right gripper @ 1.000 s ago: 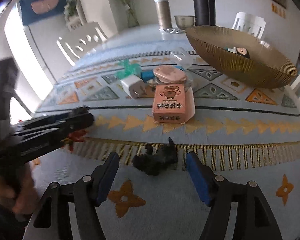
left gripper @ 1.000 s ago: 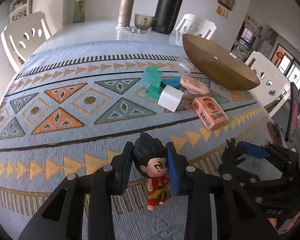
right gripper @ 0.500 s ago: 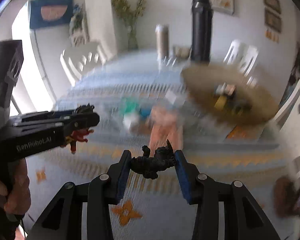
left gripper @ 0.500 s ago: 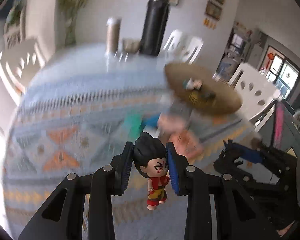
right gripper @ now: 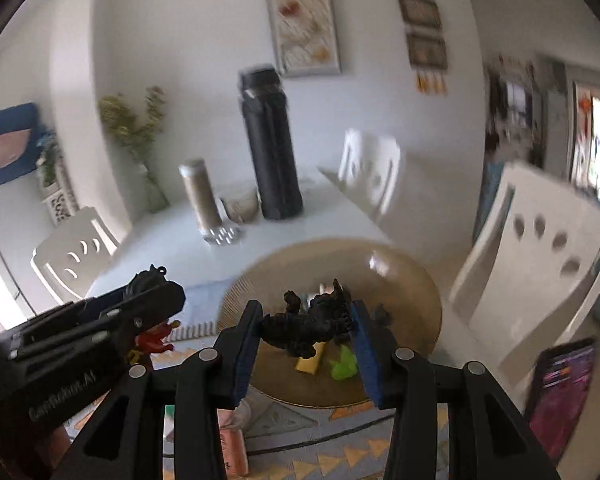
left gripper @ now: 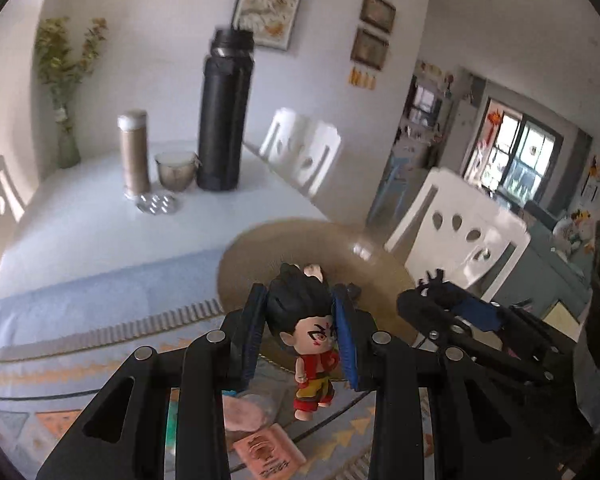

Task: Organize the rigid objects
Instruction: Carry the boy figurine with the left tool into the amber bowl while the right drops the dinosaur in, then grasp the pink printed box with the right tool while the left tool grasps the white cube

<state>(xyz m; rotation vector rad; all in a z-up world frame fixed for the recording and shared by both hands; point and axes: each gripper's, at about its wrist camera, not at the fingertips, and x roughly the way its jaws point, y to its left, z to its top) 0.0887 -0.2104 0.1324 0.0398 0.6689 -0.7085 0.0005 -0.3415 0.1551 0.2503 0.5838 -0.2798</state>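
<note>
My left gripper [left gripper: 300,330] is shut on the head of a small black-haired figurine [left gripper: 306,332] in red and yellow clothes, held in the air at the near rim of a wide golden bowl [left gripper: 256,256]. My right gripper [right gripper: 306,338] is shut on a black creature figurine [right gripper: 306,322], lifted over the same golden bowl [right gripper: 400,276]. Inside the bowl lie a yellow piece [right gripper: 310,362], a green piece [right gripper: 346,364] and other small items. Each gripper shows in the other's view: the right one [left gripper: 440,292] at the right, the left one [right gripper: 156,296] at the left.
A pink box [left gripper: 270,450] and a pink-lidded jar [left gripper: 246,412] lie on the patterned cloth below. At the table's far end stand a tall black flask [left gripper: 224,116], a tan tumbler [left gripper: 134,152] and a steel cup [left gripper: 176,170]. White chairs [left gripper: 456,232] surround the table. A phone [right gripper: 560,396] is at right.
Both grippers rose from the tablecloth and moved forward to the golden bowl. The right gripper closed on the black figurine and lifted it; the left kept its hold on the doll.
</note>
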